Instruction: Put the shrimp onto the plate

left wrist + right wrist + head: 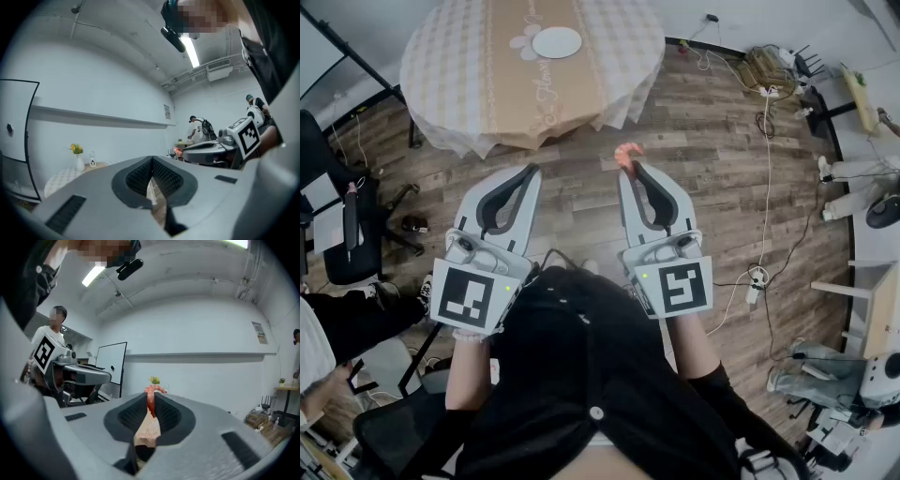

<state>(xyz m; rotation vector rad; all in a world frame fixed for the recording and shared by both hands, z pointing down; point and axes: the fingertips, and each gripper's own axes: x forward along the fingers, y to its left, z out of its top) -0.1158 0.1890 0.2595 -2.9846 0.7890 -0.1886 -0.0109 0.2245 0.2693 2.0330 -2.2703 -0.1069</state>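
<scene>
Right gripper [631, 169] clamps shrimp [625, 153] over wood floor [712, 141] (round table [459, 75] ahead); left gripper [530, 172] closed

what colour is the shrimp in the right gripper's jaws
The shrimp is orange-red; it shows best in the right gripper view.

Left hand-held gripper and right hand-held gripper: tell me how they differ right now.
The right hand-held gripper pinches a shrimp between its jaws. The left hand-held gripper holds nothing, and its jaws are closed together. In the head view the left one slants inward, while the right one points nearly straight toward the table. Both are grey and hang over the wooden floor, short of the table.
</scene>
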